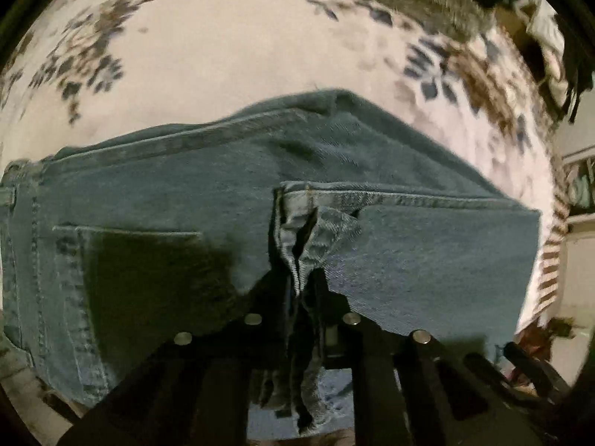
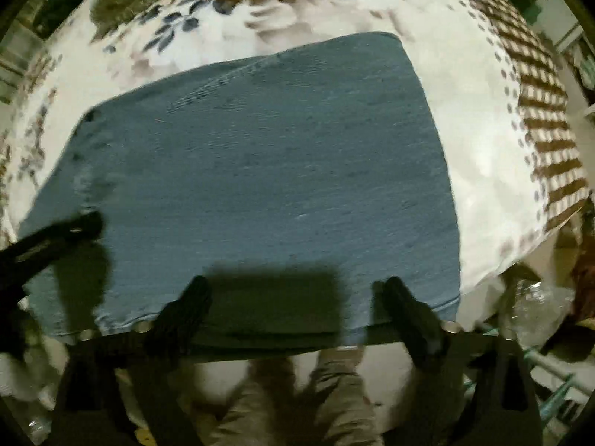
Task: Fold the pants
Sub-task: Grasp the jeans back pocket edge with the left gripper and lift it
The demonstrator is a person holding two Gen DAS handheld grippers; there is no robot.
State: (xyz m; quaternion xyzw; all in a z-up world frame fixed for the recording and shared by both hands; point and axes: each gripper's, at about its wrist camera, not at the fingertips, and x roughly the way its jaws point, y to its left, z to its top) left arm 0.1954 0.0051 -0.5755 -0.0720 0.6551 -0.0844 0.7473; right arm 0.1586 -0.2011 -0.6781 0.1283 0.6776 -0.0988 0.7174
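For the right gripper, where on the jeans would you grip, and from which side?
The near hem edge of the jeans, straight from above. The right gripper stands open astride that edge, which lies flat on the floral bedspread, so one finger must slide under. The left gripper is already shut on the bunched hem.

dim, warm indoor light from above throws hard dark shadows onto the jeans [image 1: 223, 193] near each camera. both views bulge strongly, with black corners. motion blur smears the floral bedspread [image 2: 465, 119] at the far edges, and near parts are soft.
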